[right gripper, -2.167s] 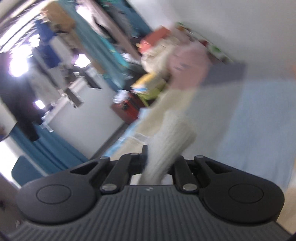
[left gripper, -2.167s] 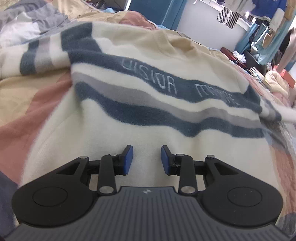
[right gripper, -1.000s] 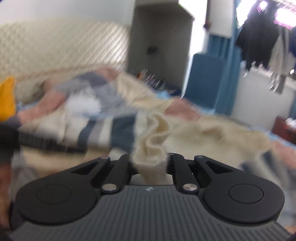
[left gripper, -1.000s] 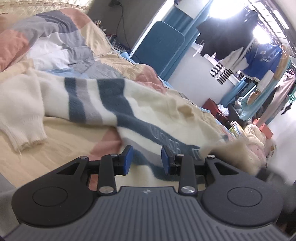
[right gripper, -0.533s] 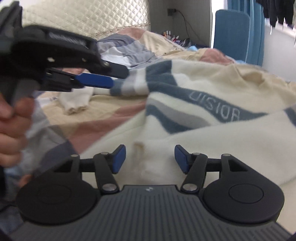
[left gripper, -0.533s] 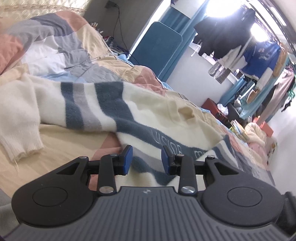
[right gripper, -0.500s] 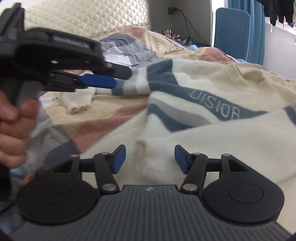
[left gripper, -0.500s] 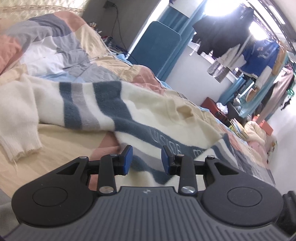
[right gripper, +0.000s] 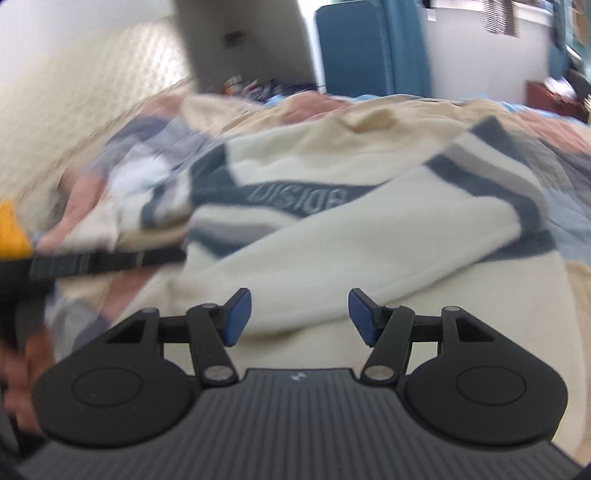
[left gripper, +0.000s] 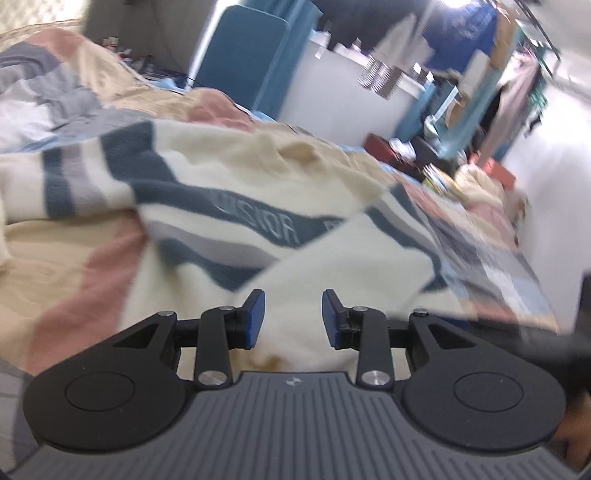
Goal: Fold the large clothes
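Both jaws gape empty over the cream striped sweater.

Cream sweater, blue-grey stripes, flat on bed, one sleeve folded across.

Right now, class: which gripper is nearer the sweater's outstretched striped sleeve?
Left. The left gripper reaches in close beside that outstretched sleeve. The right gripper, jaws just opened and empty, sits farther over, at the folded-over sleeve.

bed: patchwork quilt | blue chair | hanging clothes | white wall
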Available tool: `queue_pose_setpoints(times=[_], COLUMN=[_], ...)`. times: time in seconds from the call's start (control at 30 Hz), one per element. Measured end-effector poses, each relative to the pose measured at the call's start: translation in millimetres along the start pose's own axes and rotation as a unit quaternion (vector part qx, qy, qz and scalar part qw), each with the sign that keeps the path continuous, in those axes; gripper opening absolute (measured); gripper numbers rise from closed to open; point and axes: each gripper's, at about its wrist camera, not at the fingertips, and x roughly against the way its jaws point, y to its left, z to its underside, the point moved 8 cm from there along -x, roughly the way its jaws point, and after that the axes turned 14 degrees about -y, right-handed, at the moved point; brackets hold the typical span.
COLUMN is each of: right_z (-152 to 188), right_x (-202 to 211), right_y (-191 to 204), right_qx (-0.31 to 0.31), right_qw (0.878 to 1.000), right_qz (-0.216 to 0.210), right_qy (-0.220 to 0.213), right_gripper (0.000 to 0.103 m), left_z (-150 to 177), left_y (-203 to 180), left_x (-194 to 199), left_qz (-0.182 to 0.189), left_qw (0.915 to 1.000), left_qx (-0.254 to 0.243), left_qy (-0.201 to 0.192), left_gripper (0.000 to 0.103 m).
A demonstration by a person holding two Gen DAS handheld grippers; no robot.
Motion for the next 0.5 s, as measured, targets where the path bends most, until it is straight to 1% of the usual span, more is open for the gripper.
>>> queue_pose_setpoints(times=[0.13,0.2,0.27,0.3,0.4,0.43,0.5], right_z=[-6.9,-10.2,-11.1,-10.1,-1.0,4.6,16.4], right_x=[-20.4,-29.3,-38.5,-43.8,-59.6,-65.4,-74.7], right_y=[-13.4,-18.7,-20.7,-21.3,-25.8,-27.9,-29.8], right_qx=[-0.011,-0.024,-0.026,-0.025,-0.015,-0.01,0.0], right_qw=[1.0,0.999,0.999,0.999,0.999,0.999,0.999], right_qz=[0.021,0.019,0.021,0.021,0.031,0.036,0.04], right_qy=[-0.019,-0.027,-0.032,-0.033,-0.02,-0.009,0.012], right_gripper=[0.06,0.06,0.057,0.057,0.056,0.054,0.054], left_z=[16.9,26.4,37.4,42.1,45.9,44.7,44.1], left_y=[-7.2,-5.3,1.4,4.0,6.8,6.7,6.9], left_x=[-16.4,-24.2,-32.7,-35.5,-38.9,-39.0,-38.1], left_qz=[-0.009,-0.023,-0.043,-0.047,-0.051,-0.051,-0.047], left_qw=[0.9995,0.9986,0.9965,0.996,0.9954,0.9955,0.9961], left_qx=[-0.022,-0.027,-0.029,-0.023,-0.015,-0.015,-0.009], left_qy=[0.023,0.04,0.065,0.072,0.079,0.078,0.075], left_gripper=[0.038,0.038,0.038,0.038,0.038,0.038,0.038])
